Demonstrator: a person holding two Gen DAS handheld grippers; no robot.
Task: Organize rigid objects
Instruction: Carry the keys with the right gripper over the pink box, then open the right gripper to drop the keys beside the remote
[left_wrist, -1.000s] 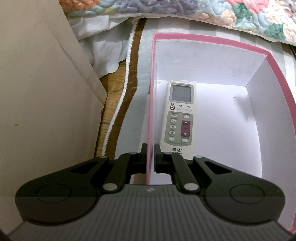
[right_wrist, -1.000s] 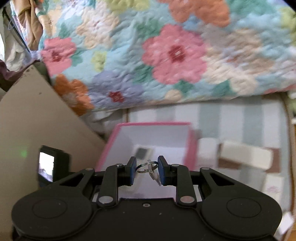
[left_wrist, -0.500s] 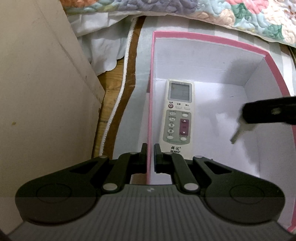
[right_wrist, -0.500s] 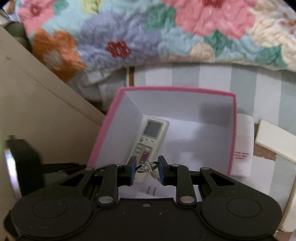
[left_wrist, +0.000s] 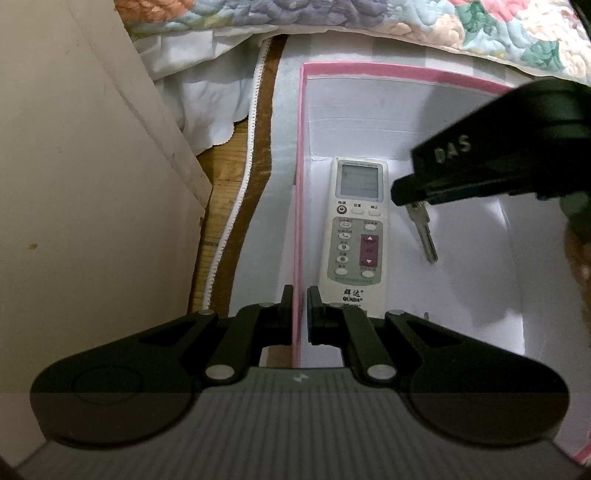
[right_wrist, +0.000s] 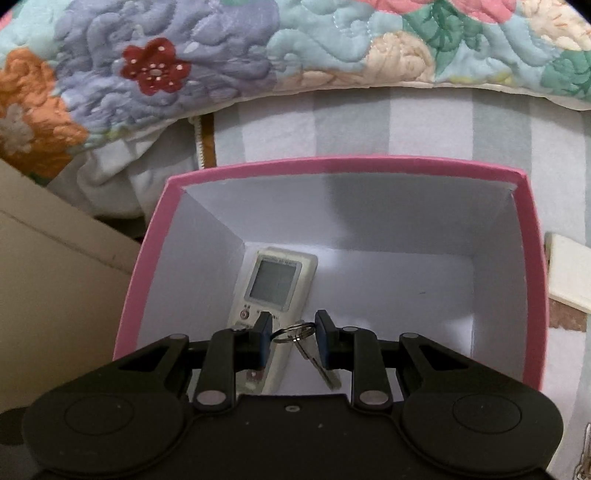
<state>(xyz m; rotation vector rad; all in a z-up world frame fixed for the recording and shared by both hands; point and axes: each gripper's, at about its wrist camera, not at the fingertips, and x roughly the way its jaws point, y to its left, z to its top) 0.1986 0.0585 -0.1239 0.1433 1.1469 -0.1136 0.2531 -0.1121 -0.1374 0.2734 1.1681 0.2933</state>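
A pink box (left_wrist: 300, 147) (right_wrist: 332, 164) with white inside walls stands on a striped cloth. A white remote control (left_wrist: 356, 225) (right_wrist: 275, 284) lies flat on its floor by the left wall. My left gripper (left_wrist: 300, 310) is shut on the box's left wall, one finger outside and one inside. My right gripper (right_wrist: 293, 332) is shut on a key ring (right_wrist: 293, 331) from which a silver key (right_wrist: 319, 365) (left_wrist: 424, 232) hangs inside the box, just right of the remote. In the left wrist view the right gripper's black finger (left_wrist: 480, 166) reaches in from the right.
A floral quilt (right_wrist: 258, 48) lies behind the box. A beige panel (left_wrist: 74, 203) stands to the left, with a wooden strip and a white zip edge (left_wrist: 236, 206) beside it. A cream flat piece (right_wrist: 569, 273) lies right of the box.
My right gripper has come down and forward over the box, carrying the key inside next to the remote. The left gripper has stayed put on the wall.
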